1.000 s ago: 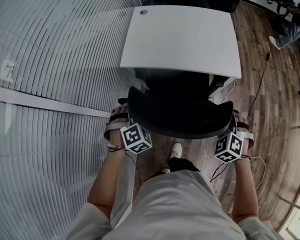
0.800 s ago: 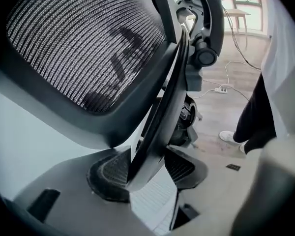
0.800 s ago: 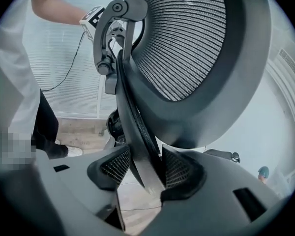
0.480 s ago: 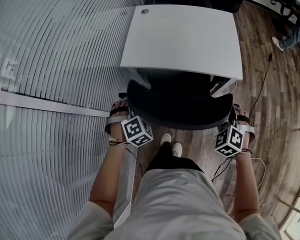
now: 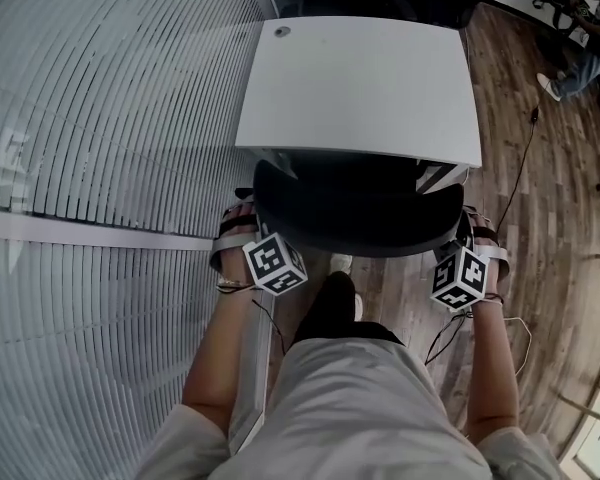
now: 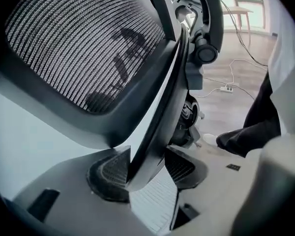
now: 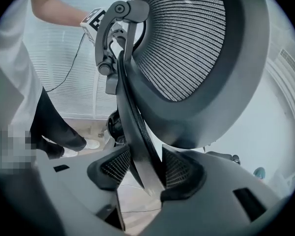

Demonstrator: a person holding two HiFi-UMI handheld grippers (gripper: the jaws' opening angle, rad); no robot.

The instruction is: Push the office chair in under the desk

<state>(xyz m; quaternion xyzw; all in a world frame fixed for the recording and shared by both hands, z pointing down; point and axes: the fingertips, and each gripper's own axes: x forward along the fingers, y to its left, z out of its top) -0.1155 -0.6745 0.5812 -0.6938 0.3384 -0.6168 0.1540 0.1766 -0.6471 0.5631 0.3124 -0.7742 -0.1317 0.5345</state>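
Note:
The black office chair (image 5: 355,213) stands at the near edge of the white desk (image 5: 360,78), its seat hidden under the top and its mesh backrest (image 6: 83,43) sticking out. My left gripper (image 5: 242,230) is at the backrest's left edge and my right gripper (image 5: 480,236) at its right edge. In the left gripper view the backrest's black rim runs between the jaws, and the left gripper (image 6: 146,166) is shut on it. The right gripper (image 7: 143,168) is likewise shut on the opposite rim below the mesh (image 7: 187,43).
A glass wall with slatted blinds (image 5: 100,168) runs close along the desk's left side. Wood floor (image 5: 550,218) lies to the right with a cable (image 5: 515,178) and a power strip (image 6: 227,88). My own leg and shoe (image 5: 340,263) are just behind the chair.
The chair and both grippers have moved toward the desk, so more of the chair lies under the top. The person has stepped forward behind it.

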